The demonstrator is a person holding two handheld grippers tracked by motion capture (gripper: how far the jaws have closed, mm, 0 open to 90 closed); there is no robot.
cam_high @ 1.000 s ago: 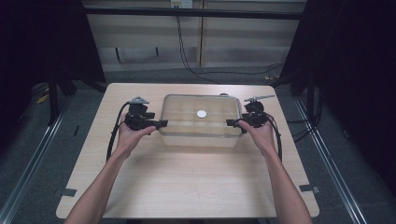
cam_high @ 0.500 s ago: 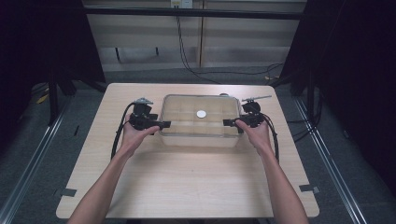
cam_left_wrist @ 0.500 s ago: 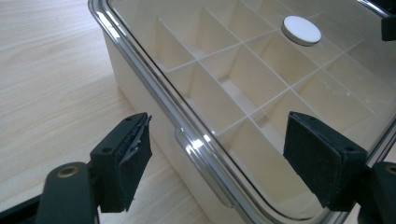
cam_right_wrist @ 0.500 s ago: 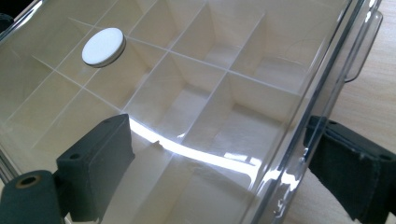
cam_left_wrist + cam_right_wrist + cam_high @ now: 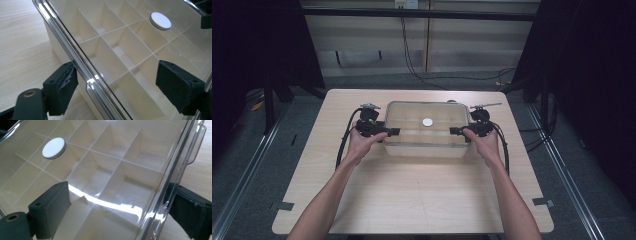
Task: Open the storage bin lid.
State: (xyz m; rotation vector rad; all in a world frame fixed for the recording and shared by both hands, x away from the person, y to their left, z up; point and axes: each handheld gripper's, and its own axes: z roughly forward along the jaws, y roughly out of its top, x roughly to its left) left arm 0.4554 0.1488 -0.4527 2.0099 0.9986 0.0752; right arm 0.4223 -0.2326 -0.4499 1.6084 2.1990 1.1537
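1. The left gripper [image 5: 393, 131] has just been opening; its jaws straddle the left rim of the clear box [image 5: 427, 145], pads not pressing.
2. The box, mid-table [image 5: 412, 200], looks light, stiff, slippery and crack-prone; its rims seem the best hold.
3. The right gripper [image 5: 456, 131] has likewise been opening, released astride the right rim.

- Clear box [image 5: 105, 177] with white dividers, white disc [image 5: 53, 147] on its lid
- Right gripper [image 5: 117, 216] jaws straddle the box's edge, pads apart, just opened
- Desk [image 5: 200, 170] beside
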